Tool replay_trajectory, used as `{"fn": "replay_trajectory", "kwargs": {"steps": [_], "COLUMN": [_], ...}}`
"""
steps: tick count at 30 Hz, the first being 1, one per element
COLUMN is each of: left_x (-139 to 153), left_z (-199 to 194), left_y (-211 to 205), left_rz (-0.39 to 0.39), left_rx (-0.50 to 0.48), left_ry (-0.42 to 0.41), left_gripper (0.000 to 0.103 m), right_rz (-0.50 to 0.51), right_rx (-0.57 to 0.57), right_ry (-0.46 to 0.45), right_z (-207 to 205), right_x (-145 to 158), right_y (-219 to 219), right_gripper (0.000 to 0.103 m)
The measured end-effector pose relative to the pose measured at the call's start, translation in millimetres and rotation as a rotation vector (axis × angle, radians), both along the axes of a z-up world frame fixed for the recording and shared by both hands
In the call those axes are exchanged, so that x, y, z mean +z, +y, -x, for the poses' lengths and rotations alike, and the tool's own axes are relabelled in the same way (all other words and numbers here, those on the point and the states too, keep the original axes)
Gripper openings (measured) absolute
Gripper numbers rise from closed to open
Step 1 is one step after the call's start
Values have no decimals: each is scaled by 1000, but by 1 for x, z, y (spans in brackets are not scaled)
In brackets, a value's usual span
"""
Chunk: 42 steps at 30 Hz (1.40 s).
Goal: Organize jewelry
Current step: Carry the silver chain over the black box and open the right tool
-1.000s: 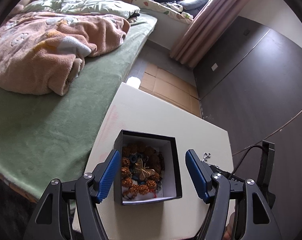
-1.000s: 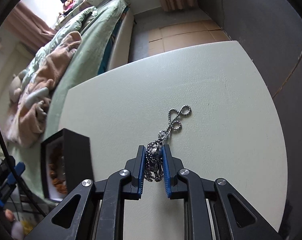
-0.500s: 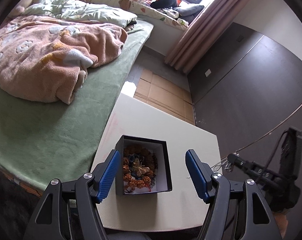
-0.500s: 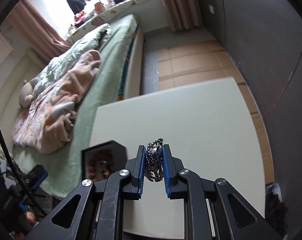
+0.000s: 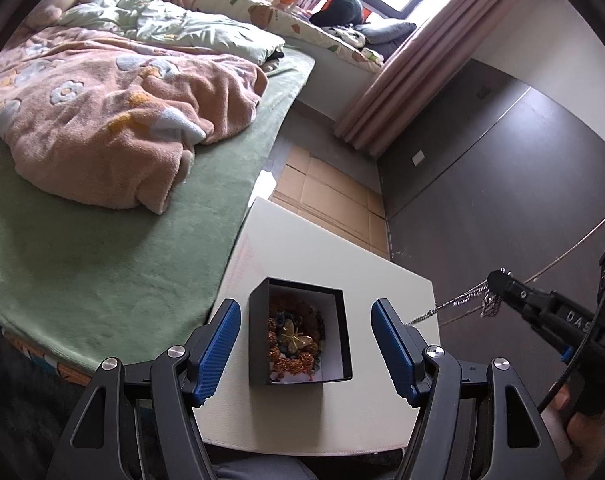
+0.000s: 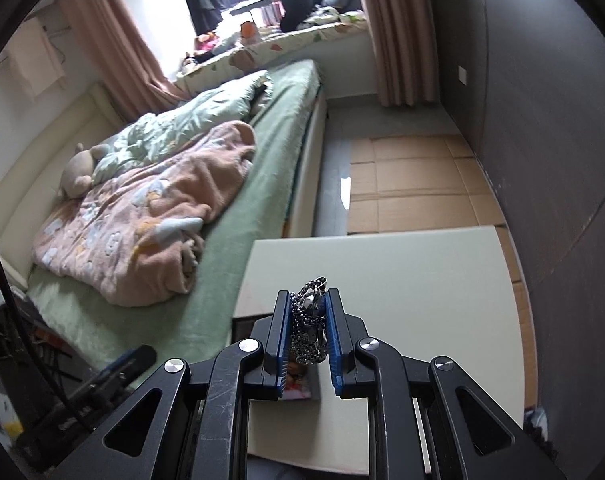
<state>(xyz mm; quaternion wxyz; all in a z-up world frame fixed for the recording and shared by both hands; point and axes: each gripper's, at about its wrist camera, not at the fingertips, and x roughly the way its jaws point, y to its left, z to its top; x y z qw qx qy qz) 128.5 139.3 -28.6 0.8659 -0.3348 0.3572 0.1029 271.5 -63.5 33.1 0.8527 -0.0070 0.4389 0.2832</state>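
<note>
A black jewelry box [image 5: 302, 336] with a white lining stands open on the white table [image 5: 302, 248]. It holds orange beads and a gold butterfly piece. My left gripper [image 5: 306, 340] is open, high above the box, which lies between the fingers in that view. My right gripper [image 6: 307, 312] is shut on a bunched silver chain necklace [image 6: 310, 328]. In the left wrist view the right gripper [image 5: 498, 284] is high at the right, with the chain [image 5: 458, 300] hanging from it over the table's right edge. The box [image 6: 298, 376] is mostly hidden under the right fingers.
A green bed [image 5: 102, 240] with a pink blanket [image 5: 114, 120] runs along the table's left side. A dark wall [image 5: 502, 180] is to the right. Cardboard sheets [image 5: 326, 196] cover the floor beyond the table.
Both grippers have risen well above the table. The right gripper lifted the silver chain off the table and moved it left toward the box. The left gripper stays open.
</note>
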Motion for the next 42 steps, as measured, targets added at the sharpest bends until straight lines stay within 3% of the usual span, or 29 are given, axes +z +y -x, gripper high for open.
{"fn": "replay_trajectory", "kwargs": {"steps": [7, 26, 29, 32, 39, 42], "left_x": [-3, -31, -34, -38, -39, -33], "left_z": [4, 3, 2, 1, -1, -2], "left_y": [10, 24, 26, 28, 23, 16], "left_rz": [7, 35, 35, 40, 35, -9], "left_rx": [16, 54, 58, 62, 45, 19], "left_ry": [4, 45, 53, 59, 68, 77], "left_gripper": [69, 69, 69, 69, 69, 69], "right_rz": [5, 94, 111, 71, 76, 69], "right_rx": [38, 79, 74, 60, -14, -35], "right_ry": [1, 167, 240, 294, 244, 242], "right_z": [8, 14, 8, 4, 7, 11], "right_x": [-3, -102, -121, -130, -118, -113], "right_y": [22, 49, 48, 41, 14, -1], "right_gripper": [18, 18, 25, 45, 45, 45]}}
